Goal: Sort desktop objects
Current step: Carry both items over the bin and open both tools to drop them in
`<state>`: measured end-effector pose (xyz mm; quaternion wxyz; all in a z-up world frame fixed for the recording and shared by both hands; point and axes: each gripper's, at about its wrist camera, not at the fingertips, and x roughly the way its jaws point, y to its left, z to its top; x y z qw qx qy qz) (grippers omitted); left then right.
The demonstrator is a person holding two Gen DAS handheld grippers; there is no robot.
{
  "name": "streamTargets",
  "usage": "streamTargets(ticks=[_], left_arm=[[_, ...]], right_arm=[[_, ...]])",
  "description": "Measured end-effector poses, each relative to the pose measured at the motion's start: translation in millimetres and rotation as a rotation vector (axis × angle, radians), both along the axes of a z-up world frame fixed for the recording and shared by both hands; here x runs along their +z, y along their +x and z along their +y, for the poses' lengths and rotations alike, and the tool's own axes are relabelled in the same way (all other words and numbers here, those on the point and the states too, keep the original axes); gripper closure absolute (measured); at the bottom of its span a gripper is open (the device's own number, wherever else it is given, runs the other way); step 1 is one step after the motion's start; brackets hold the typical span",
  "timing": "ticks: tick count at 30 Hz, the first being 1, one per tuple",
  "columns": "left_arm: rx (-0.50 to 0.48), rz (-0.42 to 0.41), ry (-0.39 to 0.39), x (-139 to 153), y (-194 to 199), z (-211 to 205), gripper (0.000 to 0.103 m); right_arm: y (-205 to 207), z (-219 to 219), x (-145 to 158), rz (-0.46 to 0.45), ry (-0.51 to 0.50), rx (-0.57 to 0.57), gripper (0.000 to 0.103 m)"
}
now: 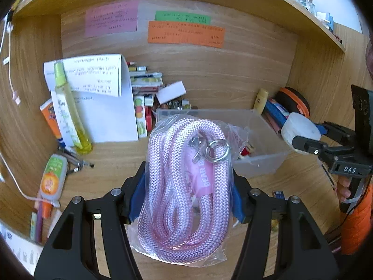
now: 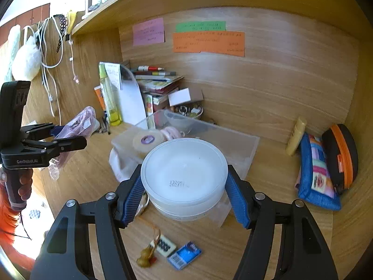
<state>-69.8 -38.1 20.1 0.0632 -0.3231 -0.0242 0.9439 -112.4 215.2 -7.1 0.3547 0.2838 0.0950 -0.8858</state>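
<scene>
My left gripper [image 1: 187, 200] is shut on a clear bag of coiled pink rope [image 1: 186, 186] with a metal ring clasp, held above the desk in front of a clear plastic bin [image 1: 256, 161]. My right gripper [image 2: 185, 200] is shut on a round white jar [image 2: 185, 175], held above the near end of the same bin [image 2: 233, 144]. The jar [image 1: 300, 128] and right gripper [image 1: 310, 140] show at the right of the left wrist view. The left gripper [image 2: 70, 137] with the rope bag [image 2: 79, 126] shows at the left of the right wrist view. The bin holds a tape roll [image 2: 146, 140].
A yellow spray bottle [image 1: 70, 109], papers [image 1: 100, 102], books and small boxes stand at the back left. A tube [image 1: 52, 177] and pens lie at the left. A blue pouch [image 2: 317, 175] and orange-zip case [image 2: 340, 154] lie at the right. A small packet [image 2: 184, 254] and keychain [image 2: 149, 254] lie near the front.
</scene>
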Motion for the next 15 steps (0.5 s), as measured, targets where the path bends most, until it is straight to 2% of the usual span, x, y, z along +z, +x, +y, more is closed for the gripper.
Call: streamTargets(ticks=[7,15], left_arm=[[-0.008,0.017,-0.015,19.7,-21.4,4.1,0.043],[-0.041,0.018,-0.023,27.7,-51.3,20.5,0.043]], right_arm=[[-26.3,-16.1,0.4,-0.014,-0.011,0.006,0.040],[-61.0,-36.4,-10.3,-0.055,0.001,0.001,0.040]])
